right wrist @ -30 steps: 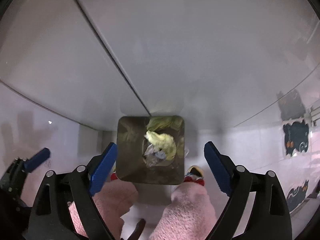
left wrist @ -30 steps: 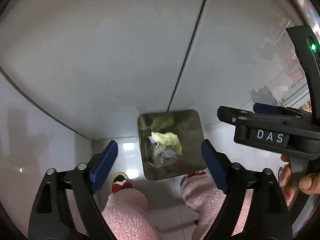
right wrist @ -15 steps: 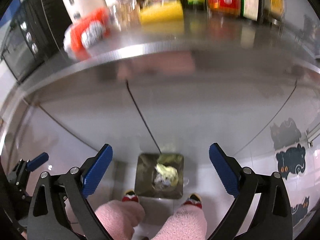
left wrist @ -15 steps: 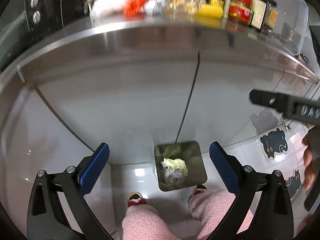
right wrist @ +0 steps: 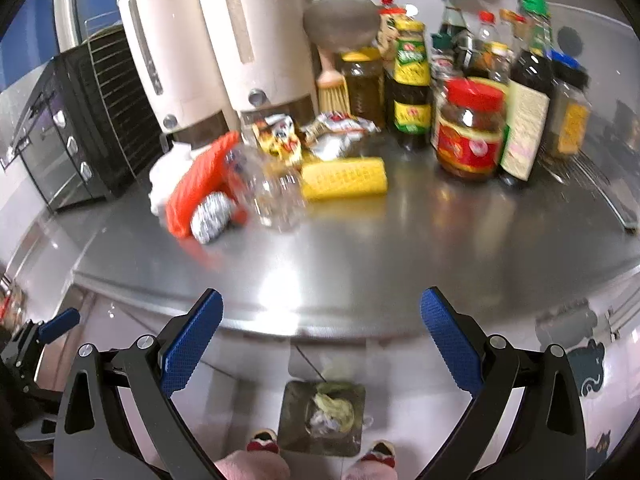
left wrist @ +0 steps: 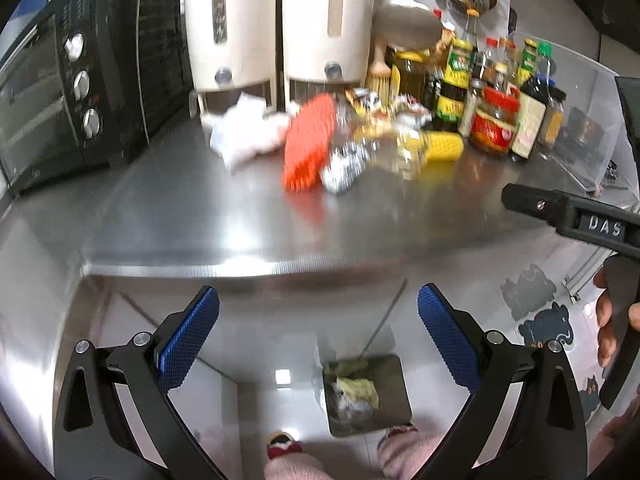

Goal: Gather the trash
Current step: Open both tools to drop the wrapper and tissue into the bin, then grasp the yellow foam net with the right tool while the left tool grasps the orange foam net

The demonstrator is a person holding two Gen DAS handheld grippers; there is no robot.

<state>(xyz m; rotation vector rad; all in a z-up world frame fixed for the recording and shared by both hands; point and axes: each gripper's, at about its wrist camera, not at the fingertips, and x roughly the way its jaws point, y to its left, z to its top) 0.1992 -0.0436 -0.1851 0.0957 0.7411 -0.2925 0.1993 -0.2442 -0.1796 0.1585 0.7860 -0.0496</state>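
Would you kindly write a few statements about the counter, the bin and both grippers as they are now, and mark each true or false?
1. The left gripper is open and holds nothing. True.
2. The right gripper is shut on the foil ball. False: it is open and empty; the ball lies on the steel counter.
3. The metal bin on the floor is empty. False: crumpled yellowish and silvery trash lies inside.
4. The yellow corn cob lies on its side. True.
5. The red-lidded jar has tipped over. False: it stands upright.
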